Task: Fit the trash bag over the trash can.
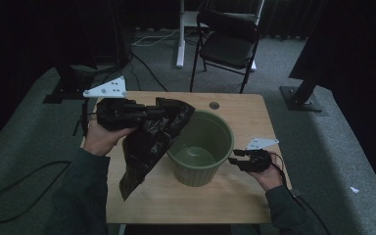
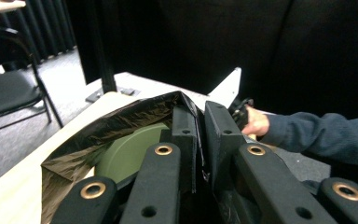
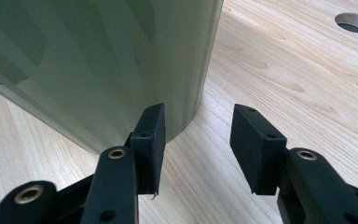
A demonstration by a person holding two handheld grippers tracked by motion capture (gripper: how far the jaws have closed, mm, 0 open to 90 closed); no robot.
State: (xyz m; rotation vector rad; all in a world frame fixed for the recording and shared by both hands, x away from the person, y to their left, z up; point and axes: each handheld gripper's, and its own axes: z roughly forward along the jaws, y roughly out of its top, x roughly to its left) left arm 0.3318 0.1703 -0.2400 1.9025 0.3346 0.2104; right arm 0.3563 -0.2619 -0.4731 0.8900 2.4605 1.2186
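A green ribbed bin (image 1: 196, 174) stands in the middle of the wooden table (image 1: 235, 200). At its left rim my left gripper (image 1: 162, 113) is held above the table, shut on the upper edge of a black plastic bag (image 1: 144, 152) that hangs crumpled to the tabletop. In the left gripper view the left gripper (image 2: 200, 119) pinches a fold of the bag (image 2: 102, 130), and the bin (image 2: 130, 151) shows behind it. My right gripper (image 1: 235, 159) rests low beside the bin's right side. It stands open (image 3: 198, 135) with nothing between its jaws, the bin's wall (image 3: 98, 60) just ahead to the left.
A round cable hole (image 1: 214, 105) is in the table's far edge, also seen in the right gripper view (image 3: 354, 21). A black folding chair (image 1: 227, 41) stands behind the table. Stand bases sit on the carpet at both sides, and cables trail from each gripper.
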